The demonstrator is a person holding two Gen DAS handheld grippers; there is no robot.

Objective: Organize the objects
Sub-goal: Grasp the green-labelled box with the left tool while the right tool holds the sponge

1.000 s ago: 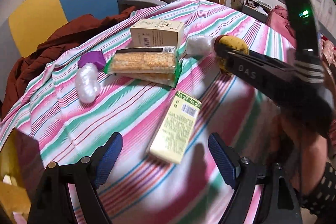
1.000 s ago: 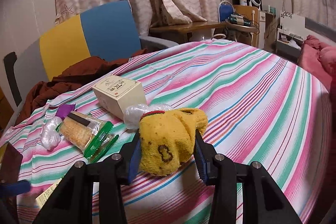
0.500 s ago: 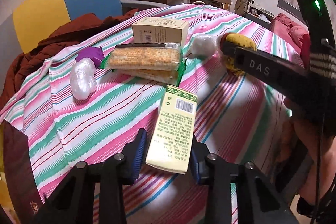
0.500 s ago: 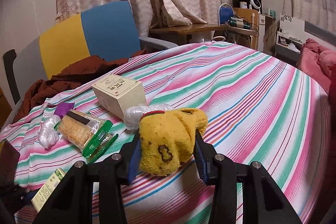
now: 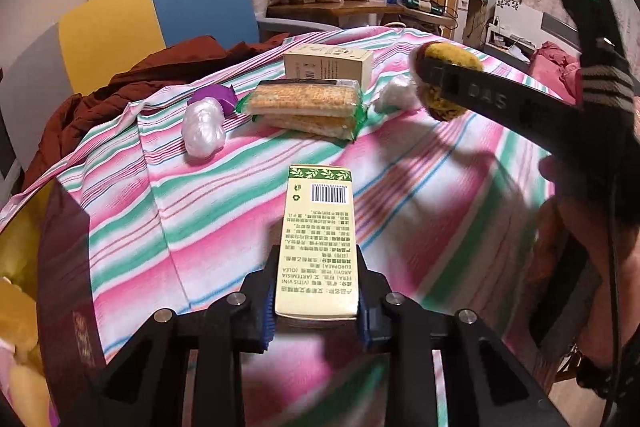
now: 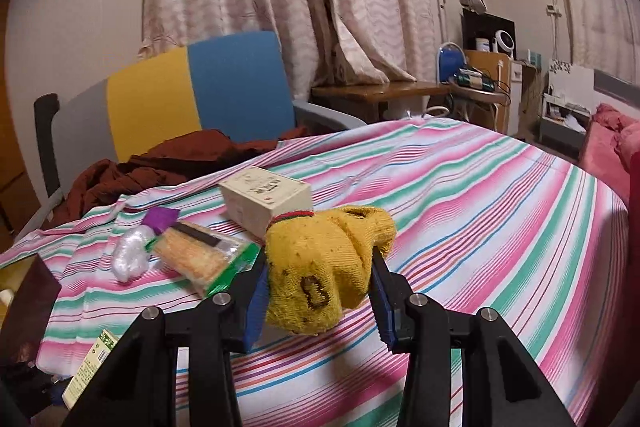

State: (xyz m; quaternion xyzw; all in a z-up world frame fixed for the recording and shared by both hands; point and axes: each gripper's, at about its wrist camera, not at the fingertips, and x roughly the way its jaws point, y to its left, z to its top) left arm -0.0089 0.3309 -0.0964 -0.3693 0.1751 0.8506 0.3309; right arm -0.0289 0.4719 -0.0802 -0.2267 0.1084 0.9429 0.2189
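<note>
Striped cloth on the table (image 5: 224,211) was slippery-looking, so lifting straight up was your best bet. Your left claw (image 5: 316,301) had just been closing and clamped the pale green box (image 5: 318,239) at its near end, long axis pointing away toward the cracker pack (image 5: 306,105). Right claw (image 6: 318,291) gripped the yellow glove (image 6: 320,267).
</note>
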